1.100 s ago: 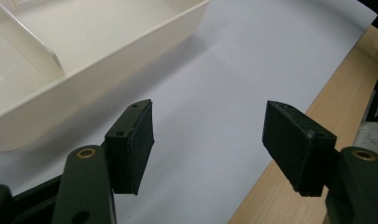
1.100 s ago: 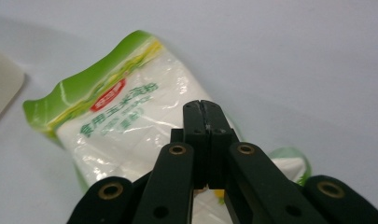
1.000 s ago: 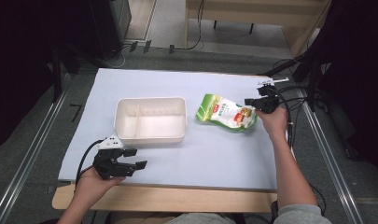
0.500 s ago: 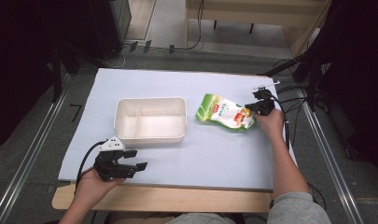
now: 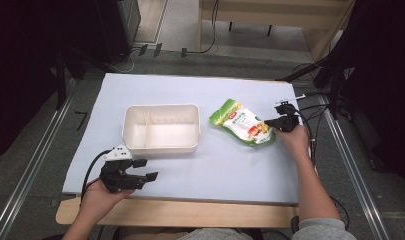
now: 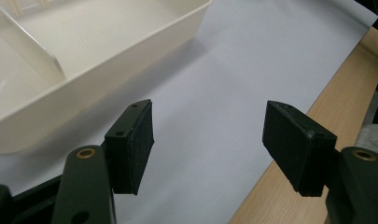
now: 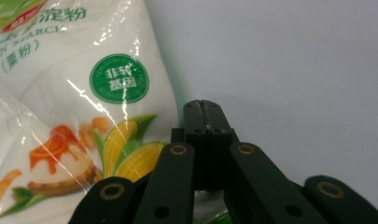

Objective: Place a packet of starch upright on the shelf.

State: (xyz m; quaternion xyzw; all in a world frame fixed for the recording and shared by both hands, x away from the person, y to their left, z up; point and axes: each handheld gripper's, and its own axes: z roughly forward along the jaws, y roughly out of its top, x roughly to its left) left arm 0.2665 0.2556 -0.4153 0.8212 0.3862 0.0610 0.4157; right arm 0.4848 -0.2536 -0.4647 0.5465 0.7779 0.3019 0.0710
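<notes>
Corn starch bag (image 5: 242, 123), white and green with printed corn cobs and a round green seal, lies flat on the pale sheet (image 5: 230, 165) that covers the wooden table (image 5: 190, 214), to the right of the tray and apart from it. Its green top end points away from the person, its lower end toward the right hand.

Right gripper (image 5: 274, 121): seen from above at the bag's lower right corner, with a cable trailing off to the right. In the right gripper view the two black jaws stand pressed together, pad against pad, their tips (image 7: 206, 108) over bare sheet just beside the bag's edge (image 7: 84, 107). Whether the jaw bases pinch the bag's bottom margin cannot be told, since the linkage hides it.

Left gripper (image 5: 146, 170): held low near the front left edge of the sheet, just in front of the tray and not touching it. In the left gripper view its jaws stand wide apart, with nothing but sheet between the pads (image 6: 140, 147).

Cream tray (image 5: 161, 150): a rectangular plastic container with a thin divider, its compartments bare, lying left of centre on the sheet; its near wall (image 6: 98, 77) shows in the left gripper view.
</notes>
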